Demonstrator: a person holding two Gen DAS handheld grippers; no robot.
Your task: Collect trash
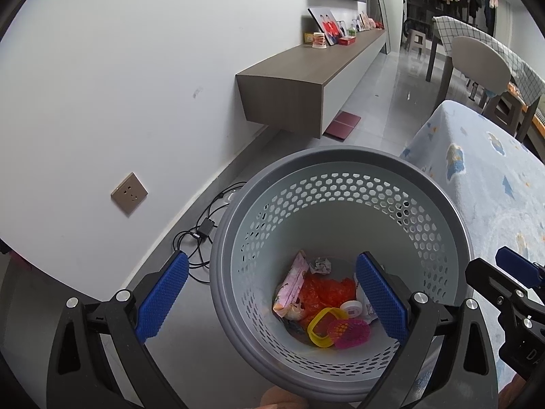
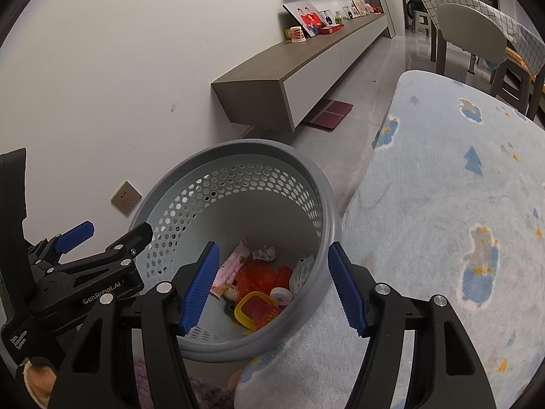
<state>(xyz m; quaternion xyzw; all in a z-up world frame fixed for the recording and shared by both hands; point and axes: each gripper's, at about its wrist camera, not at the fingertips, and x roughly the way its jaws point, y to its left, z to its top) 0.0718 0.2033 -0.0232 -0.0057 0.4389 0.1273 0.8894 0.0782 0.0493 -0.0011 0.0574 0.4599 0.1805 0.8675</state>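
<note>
A white wall fills the left of both views, with a grey tiled floor running back beside it. A long wall-hung cabinet with a wood top carries framed photos and small cups at its far end. A pale blue patterned rug covers the floor on the right, and a dining chair and a table under a checked cloth stand farther back. A socket plate sits low on the wall, with black cables coiled on the floor below it.

The grey perforated bin stands at the rug's edge. At its bottom lies the collected trash: an orange plastic bag, a pink wrapper, crumpled paper, a yellow ring, a pink mesh piece and a white round lid.

The left gripper stands wide, holding nothing, its right pad over the bin's opening and its left pad outside the rim. The right gripper is also spread with nothing between its pads, straddling the bin's right wall.

Clothes hanging in the far room are too dark to make out. The bin's near rim is cut off behind the gripper frames.
</note>
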